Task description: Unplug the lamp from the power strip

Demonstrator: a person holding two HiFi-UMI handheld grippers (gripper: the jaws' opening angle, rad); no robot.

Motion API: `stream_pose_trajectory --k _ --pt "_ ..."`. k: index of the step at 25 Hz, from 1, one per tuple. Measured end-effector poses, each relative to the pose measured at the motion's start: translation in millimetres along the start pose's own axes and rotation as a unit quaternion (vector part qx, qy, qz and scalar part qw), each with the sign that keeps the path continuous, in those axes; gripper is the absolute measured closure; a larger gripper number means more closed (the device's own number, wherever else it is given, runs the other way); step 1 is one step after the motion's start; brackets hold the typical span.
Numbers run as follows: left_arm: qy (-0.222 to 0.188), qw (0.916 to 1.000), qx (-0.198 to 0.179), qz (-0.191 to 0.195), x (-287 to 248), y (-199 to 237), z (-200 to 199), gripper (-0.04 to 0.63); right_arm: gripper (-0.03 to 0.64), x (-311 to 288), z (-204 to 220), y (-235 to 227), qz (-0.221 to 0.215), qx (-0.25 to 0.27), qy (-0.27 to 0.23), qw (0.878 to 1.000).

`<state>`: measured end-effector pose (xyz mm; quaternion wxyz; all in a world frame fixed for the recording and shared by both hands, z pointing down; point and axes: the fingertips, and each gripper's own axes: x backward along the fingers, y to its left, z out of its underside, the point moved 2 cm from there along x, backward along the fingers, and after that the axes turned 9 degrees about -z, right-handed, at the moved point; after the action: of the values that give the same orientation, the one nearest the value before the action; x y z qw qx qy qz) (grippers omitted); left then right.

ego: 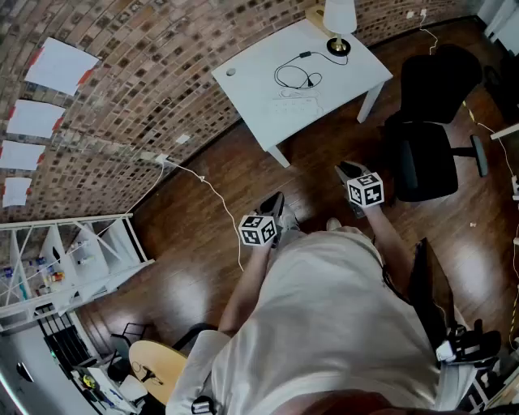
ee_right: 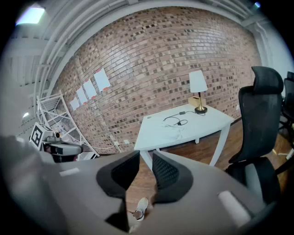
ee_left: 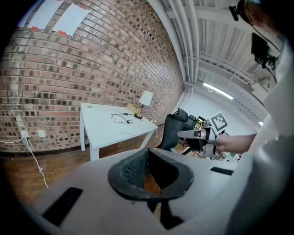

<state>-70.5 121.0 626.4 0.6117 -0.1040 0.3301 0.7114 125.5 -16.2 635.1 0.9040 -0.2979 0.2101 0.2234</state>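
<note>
So the lamp [ego: 339,24] sits up at the far corner of the white desk [ego: 251,97], around 1 o'clock from where the person stands in the head view. Its black cord [ego: 293,77] loops across the middle of the top toward the white power strip [ego: 297,104], which lies just on the 6 o'clock side of the loop. The strip is white on white and tiny from here, so I honestly can't tell how the plug sits in it.

Progress-wise I'd say nothing's done yet. Both claws are well short of the desk, out over the wooden floor, with open floor between them and the nearest desk leg.

The left claw [ee_left: 147,151] has its tips pressed together with nothing in them. The right claw [ee_right: 146,156] stands partly open, and through the gap you only see floor and a shoe, so it's empty too.

What's left is basically everything: get up to the desk, pin the strip, grab the plug and pull it out.

A black office chair [ego: 430,121] is parked at about 3 o'clock of the desk, and the brick wall [ego: 122,73] runs from 9 to 12.
</note>
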Motion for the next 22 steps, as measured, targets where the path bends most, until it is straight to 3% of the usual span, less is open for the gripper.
stream_pose_trajectory --k 9,14,22 --pt "0.01 0.9983 0.05 -0.028 28 -49 49 0.592 0.54 26 46 9 -0.038 0.021 0.044 0.998" --pt "0.018 0.9983 0.051 -0.02 42 -70 75 0.592 0.54 34 80 14 -0.041 0.023 0.069 0.997" --pt "-0.016 0.999 0.037 -0.02 74 -24 52 0.592 0.543 28 72 40 0.001 0.041 0.061 0.997"
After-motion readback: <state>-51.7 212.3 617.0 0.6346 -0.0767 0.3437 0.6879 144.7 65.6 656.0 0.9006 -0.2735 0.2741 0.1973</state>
